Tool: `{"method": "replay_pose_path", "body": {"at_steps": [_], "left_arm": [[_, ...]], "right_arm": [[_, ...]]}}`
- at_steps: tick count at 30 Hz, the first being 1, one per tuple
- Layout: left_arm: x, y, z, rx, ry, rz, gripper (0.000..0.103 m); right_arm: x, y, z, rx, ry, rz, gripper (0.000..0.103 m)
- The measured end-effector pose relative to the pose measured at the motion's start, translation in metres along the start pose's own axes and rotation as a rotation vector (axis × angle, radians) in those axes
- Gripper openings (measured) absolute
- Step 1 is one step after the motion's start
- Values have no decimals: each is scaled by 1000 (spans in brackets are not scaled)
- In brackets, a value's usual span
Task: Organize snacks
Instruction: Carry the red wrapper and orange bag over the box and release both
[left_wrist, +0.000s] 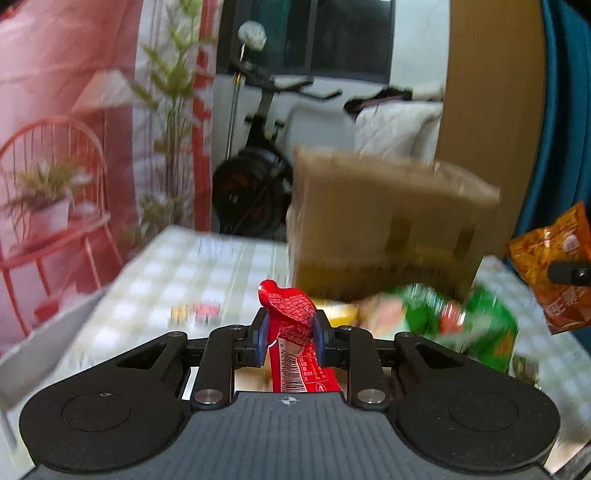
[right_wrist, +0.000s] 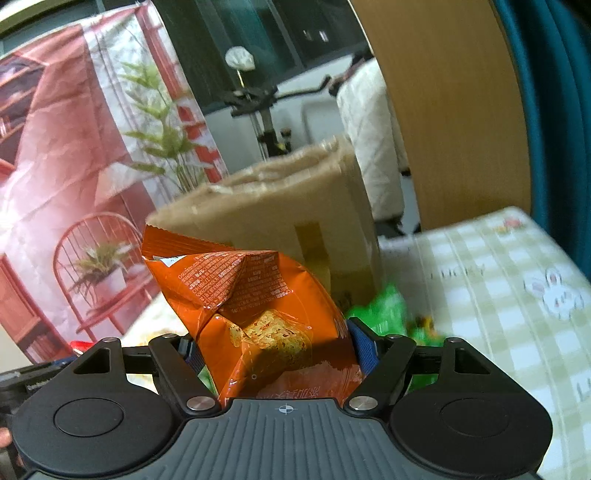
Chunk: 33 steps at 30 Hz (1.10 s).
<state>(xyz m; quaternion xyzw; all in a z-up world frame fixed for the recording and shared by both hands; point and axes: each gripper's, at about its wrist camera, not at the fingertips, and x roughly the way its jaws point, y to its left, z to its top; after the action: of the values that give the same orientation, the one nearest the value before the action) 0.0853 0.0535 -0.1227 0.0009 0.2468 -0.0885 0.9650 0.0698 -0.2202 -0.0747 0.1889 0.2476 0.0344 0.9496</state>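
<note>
Snacks ride in both grippers above a checked tablecloth (left_wrist: 207, 258): the left gripper (left_wrist: 289, 334) pinches 1 slim red packet (left_wrist: 295, 332) narrowly, while the right gripper (right_wrist: 275, 350) clamps 1 orange bag (right_wrist: 255, 314) at a wider spread, both facing 1 cardboard box (left_wrist: 380, 221). Risk lies in the thin red packet slipping from its shallow pinch, or the puffy bag snagging the box rim; 1 green bag (left_wrist: 476, 325) waits on the cloth.
</note>
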Motion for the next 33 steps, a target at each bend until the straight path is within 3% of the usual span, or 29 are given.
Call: {"method": "replay_pose_path", "body": {"at_steps": [6, 13, 17, 21, 27, 28, 29, 30, 31, 33], "left_arm": [[8, -11, 66, 9, -106, -66, 25], [58, -43, 142, 72, -176, -126, 26], [99, -59, 173, 73, -163, -147, 26], [145, -71, 191, 73, -111, -141, 26], [193, -76, 199, 83, -56, -117, 27], [199, -79, 198, 89, -50, -107, 38], [202, -77, 199, 91, -39, -95, 59], [203, -75, 199, 88, -33, -84, 67], [202, -73, 198, 84, -42, -85, 72], [198, -68, 198, 85, -49, -95, 72]], "right_arm": [[9, 10, 56, -62, -93, 21, 71], [56, 18, 128, -123, -183, 23, 71], [100, 27, 158, -198, -197, 3, 71], [146, 20, 173, -206, -157, -27, 71], [194, 10, 166, -189, -79, -36, 72], [198, 9, 163, -183, -70, -35, 74], [201, 7, 161, -173, -61, -33, 75], [203, 5, 160, -163, -61, -31, 79], [203, 4, 158, -159, -65, -27, 89], [200, 3, 155, -168, -79, -20, 100]]}}
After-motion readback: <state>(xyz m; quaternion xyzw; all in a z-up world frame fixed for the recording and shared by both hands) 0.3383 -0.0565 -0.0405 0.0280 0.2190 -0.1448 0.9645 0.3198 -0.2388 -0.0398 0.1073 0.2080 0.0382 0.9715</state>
